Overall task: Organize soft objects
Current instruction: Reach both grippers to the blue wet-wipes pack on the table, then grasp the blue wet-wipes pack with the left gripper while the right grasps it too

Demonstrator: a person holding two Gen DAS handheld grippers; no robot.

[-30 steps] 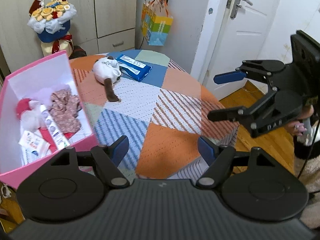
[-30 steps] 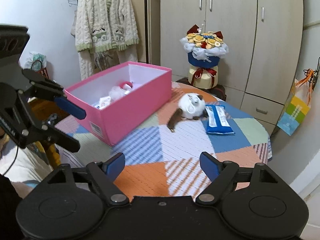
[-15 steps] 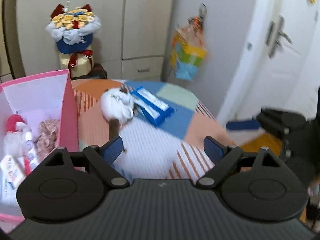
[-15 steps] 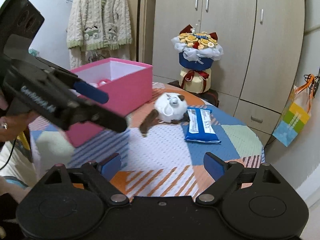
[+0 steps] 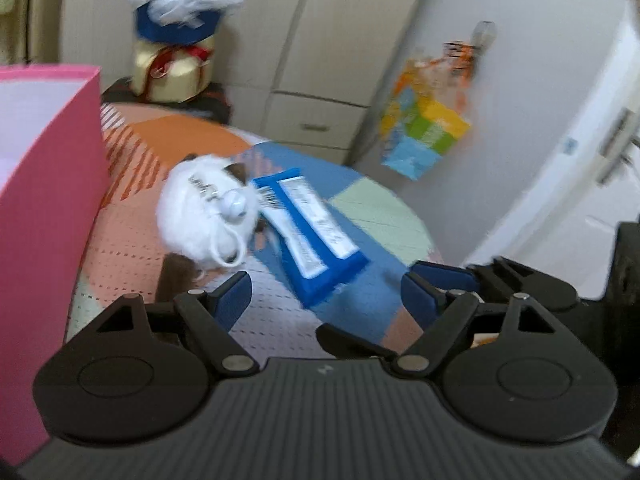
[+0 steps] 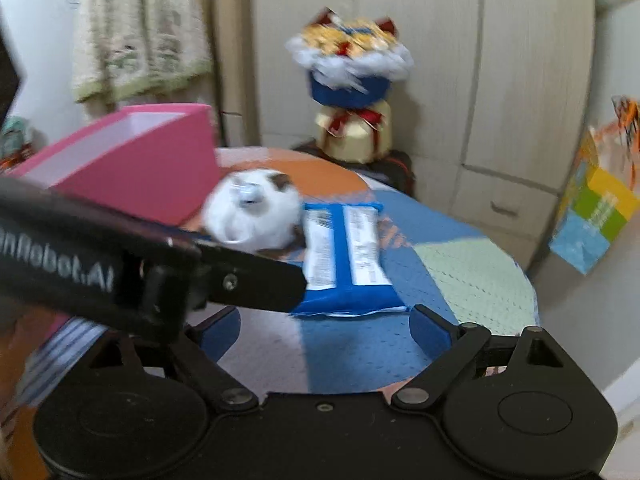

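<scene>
Flower bouquet (image 6: pixel 350 56) w/ cream base at 12 o'clock by wardrobe (image 6: pixel 520 80); colourful gift bag (image 5: pixel 424 132) at 2 o'clock; knit cardigan (image 6: pixel 136 40) at 10 o'clock

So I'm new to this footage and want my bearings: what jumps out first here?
The white plush toy lies mid-table, touching the end of a blue wipes pack. A tall pink box stands just left of them. Behind the patchwork table, a blue-wrapped bouquet sits before the wardrobe.
</scene>
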